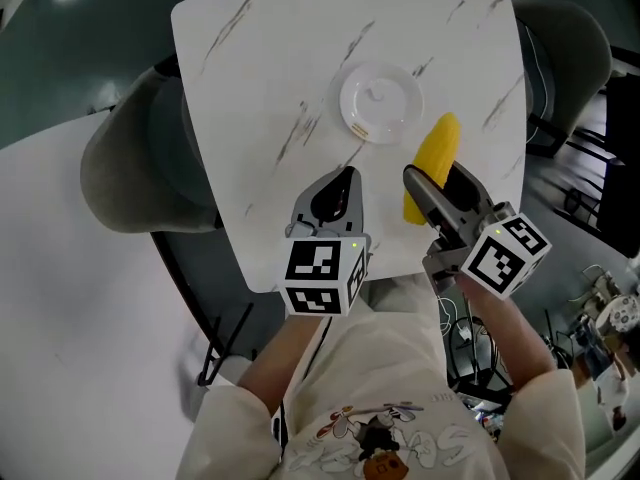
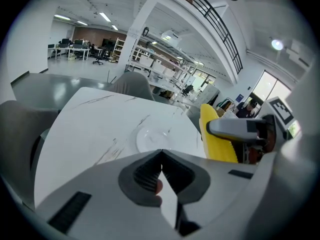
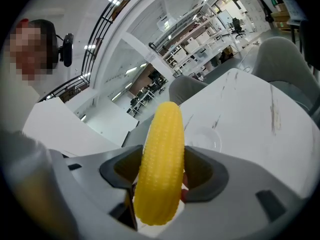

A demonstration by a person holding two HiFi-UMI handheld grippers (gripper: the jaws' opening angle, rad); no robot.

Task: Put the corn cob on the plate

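A yellow corn cob (image 1: 436, 156) is clamped between the jaws of my right gripper (image 1: 440, 182), just right of and nearer than the small white plate (image 1: 378, 101) on the white marble table (image 1: 250, 88). In the right gripper view the corn cob (image 3: 160, 164) fills the gap of the right gripper (image 3: 161, 179) and points toward the plate (image 3: 206, 139). My left gripper (image 1: 343, 182) hovers over the table's near edge, shut on nothing. The left gripper view shows the left gripper (image 2: 161, 156) with jaws touching, the plate (image 2: 154, 138) ahead and the corn cob (image 2: 216, 136) at right.
Grey chairs stand at the table's left (image 1: 135, 163) and far right (image 1: 565, 43). Another white tabletop (image 1: 80, 308) lies at lower left. Cables and small items (image 1: 605, 313) clutter the floor at right. The person's body is close to the table's near edge.
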